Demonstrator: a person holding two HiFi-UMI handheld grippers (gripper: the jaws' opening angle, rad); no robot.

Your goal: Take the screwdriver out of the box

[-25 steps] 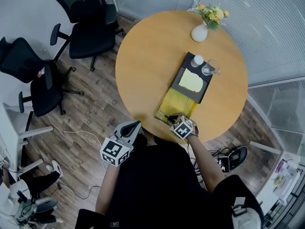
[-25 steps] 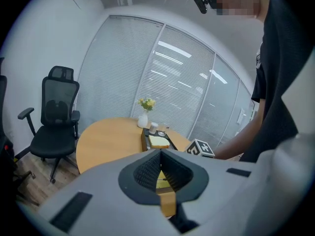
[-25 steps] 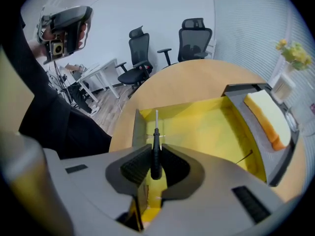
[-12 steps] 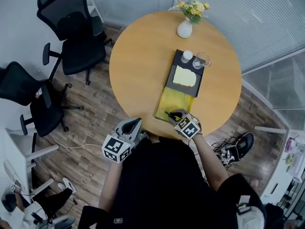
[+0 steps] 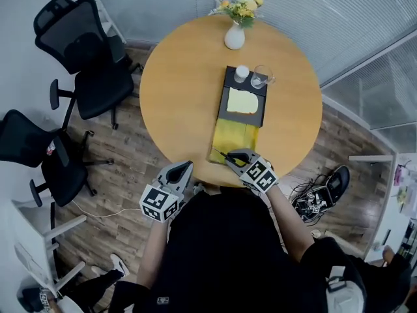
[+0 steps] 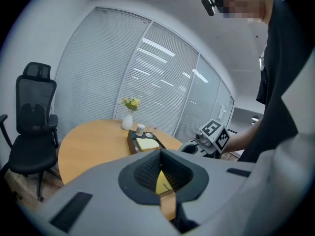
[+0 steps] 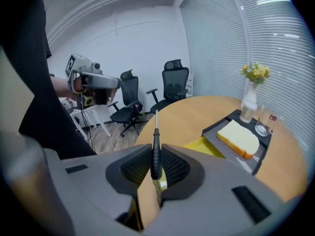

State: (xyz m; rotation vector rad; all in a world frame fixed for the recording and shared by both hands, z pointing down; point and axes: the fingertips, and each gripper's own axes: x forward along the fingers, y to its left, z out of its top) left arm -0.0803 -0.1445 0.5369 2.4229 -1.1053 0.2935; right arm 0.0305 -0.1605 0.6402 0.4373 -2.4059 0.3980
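My right gripper is shut on a black-handled screwdriver at the near end of the open yellow box. The metal shaft points left across the box's near edge. In the right gripper view the screwdriver stands upright between the jaws of the right gripper, with the yellow box below and behind. My left gripper hangs off the table's near edge, shut with nothing in it. In the left gripper view the left gripper points toward the box.
A round wooden table carries a black tray with a slab of bread, a small bottle and a glass. A vase of flowers stands at the far edge. Office chairs stand left.
The head camera has swung, shifting the table in view. My right gripper stays at the box's near end, and the screwdriver's shaft now shows clear of the box. The left gripper has barely moved.
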